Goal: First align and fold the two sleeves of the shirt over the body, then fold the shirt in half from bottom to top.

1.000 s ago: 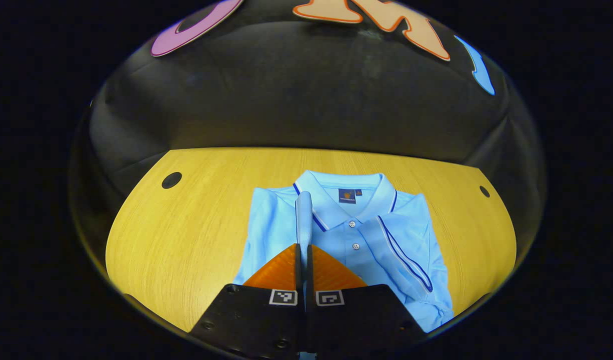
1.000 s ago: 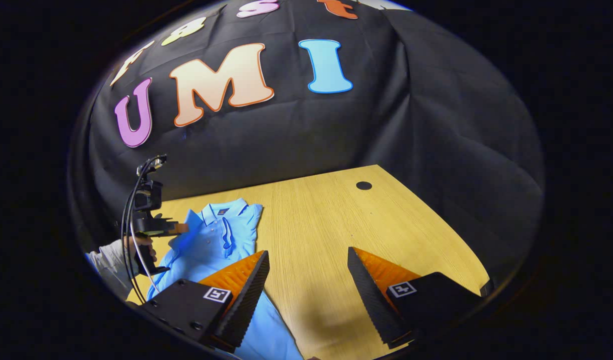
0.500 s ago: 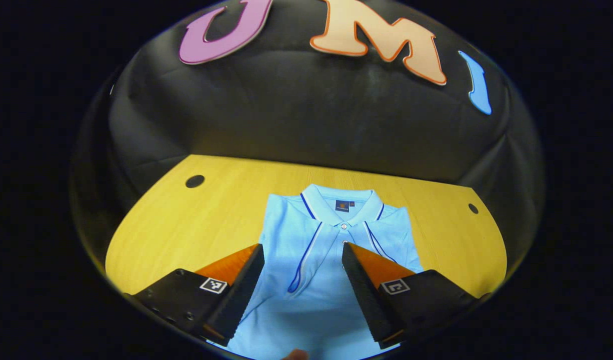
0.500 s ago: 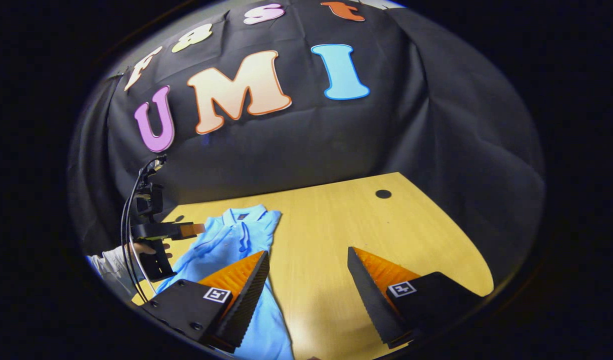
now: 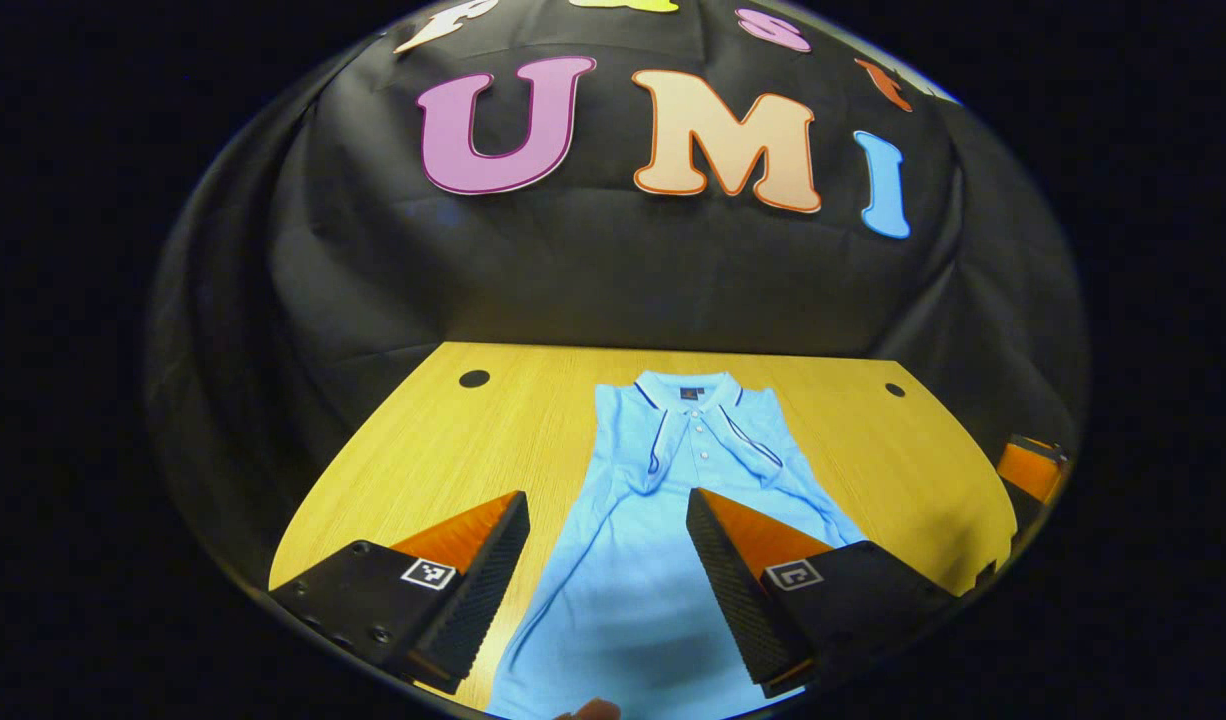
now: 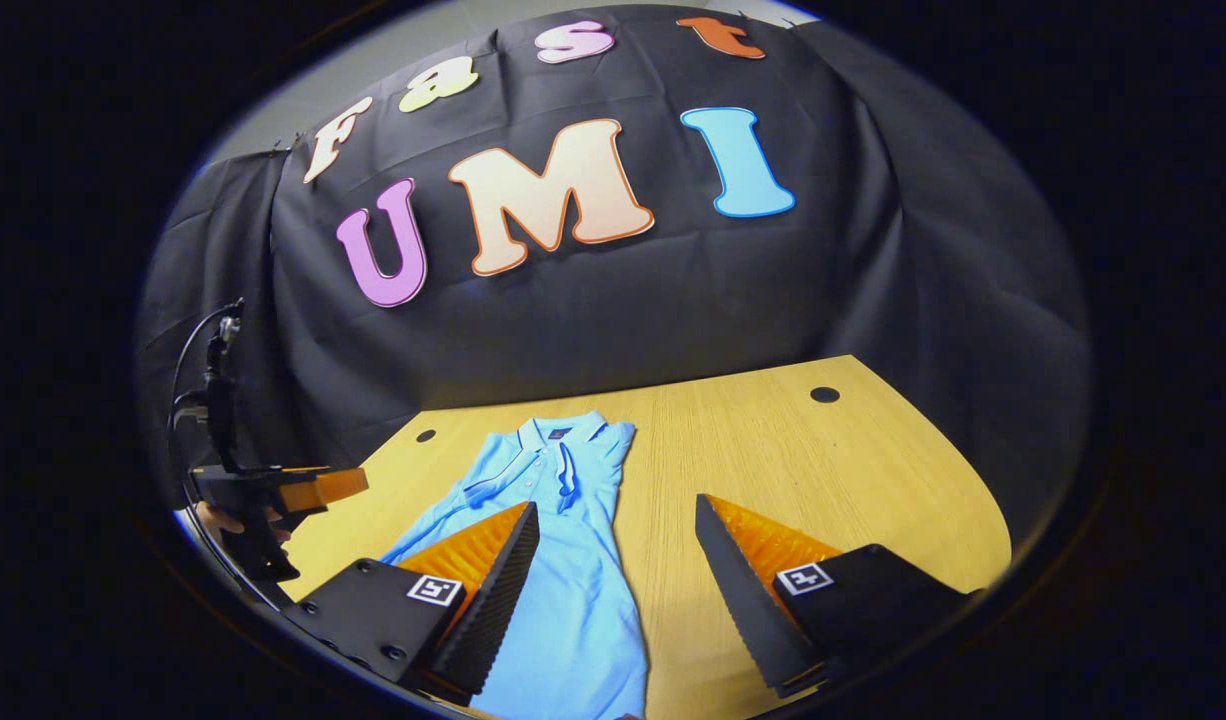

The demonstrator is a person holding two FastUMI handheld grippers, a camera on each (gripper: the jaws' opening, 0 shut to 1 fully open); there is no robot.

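A light blue polo shirt (image 5: 613,570) lies flat on the yellow wooden table (image 5: 443,450), collar at the far end. Both sleeves are folded in over the chest, one sleeve (image 5: 658,452) left of the buttons and the other sleeve (image 5: 763,455) right of them. My left gripper (image 5: 605,495) hangs open above the shirt's lower body, holding nothing. In the right gripper view the shirt (image 6: 583,590) runs under the left finger, and my right gripper (image 6: 615,502) stands open over the shirt's right edge and bare table (image 6: 773,450). The left gripper (image 6: 318,487) shows far left, held by a hand.
Two round cable holes (image 5: 474,379) (image 5: 894,390) sit near the table's far corners. The black cloth wall rises just behind the far edge. Part of the right gripper (image 5: 1031,470) shows at the table's right side. Bare wood lies on both sides of the shirt.
My left gripper opened and let the sleeve drop onto the chest, then drew back toward the shirt's lower end. The right gripper also pulled back and stayed open.
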